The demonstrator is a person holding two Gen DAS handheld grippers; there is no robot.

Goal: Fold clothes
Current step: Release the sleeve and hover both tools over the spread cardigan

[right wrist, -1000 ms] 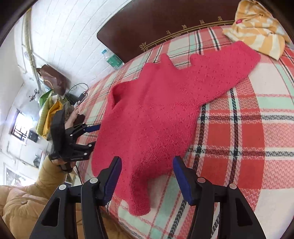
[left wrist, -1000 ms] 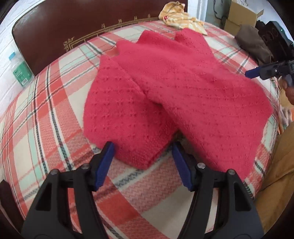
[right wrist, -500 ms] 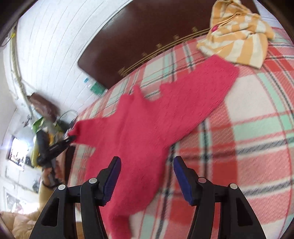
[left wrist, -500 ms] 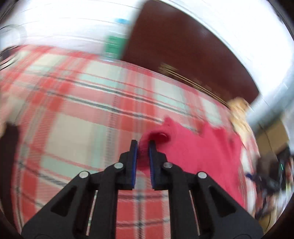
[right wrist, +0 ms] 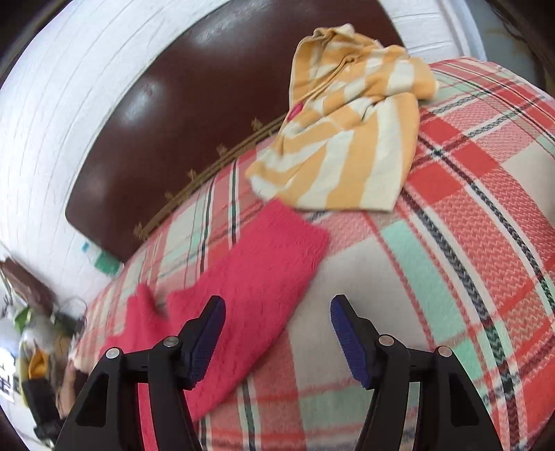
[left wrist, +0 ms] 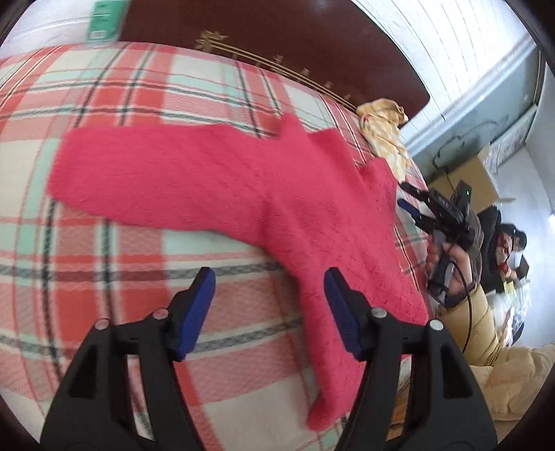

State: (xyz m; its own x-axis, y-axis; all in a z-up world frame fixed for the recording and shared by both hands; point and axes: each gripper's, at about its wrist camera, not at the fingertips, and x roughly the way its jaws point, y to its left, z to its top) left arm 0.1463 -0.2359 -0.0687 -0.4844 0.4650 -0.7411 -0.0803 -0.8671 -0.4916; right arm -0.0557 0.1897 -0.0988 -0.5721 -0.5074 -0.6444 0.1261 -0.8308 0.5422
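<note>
A red knitted sweater [left wrist: 284, 194] lies on the plaid bed cover [left wrist: 114, 263], one sleeve [left wrist: 145, 173] stretched flat to the left. My left gripper [left wrist: 269, 277] hovers just in front of the sweater's body, its jaws opening with nothing between them. In the right wrist view the other sleeve [right wrist: 263, 274] lies flat and reaches toward a yellow striped garment [right wrist: 350, 138]. My right gripper [right wrist: 277, 333] hangs over that sleeve's edge, its jaws opening with only cloth beneath them. From the left wrist view the right gripper [left wrist: 404, 195] shows at the bed's right side, held in a hand.
A dark brown headboard [right wrist: 180, 114] runs along the far side of the bed against a white wall. A green-labelled bottle [left wrist: 104, 20] stands beside it. Cardboard boxes [left wrist: 468, 180] and clutter sit beyond the bed's right edge. A person's tan sleeve [left wrist: 485, 333] is at the right.
The left gripper shut on the sleeve's cuff, drew it out to the left, then let go and now stands open. The right gripper swung toward the other sleeve near the yellow garment.
</note>
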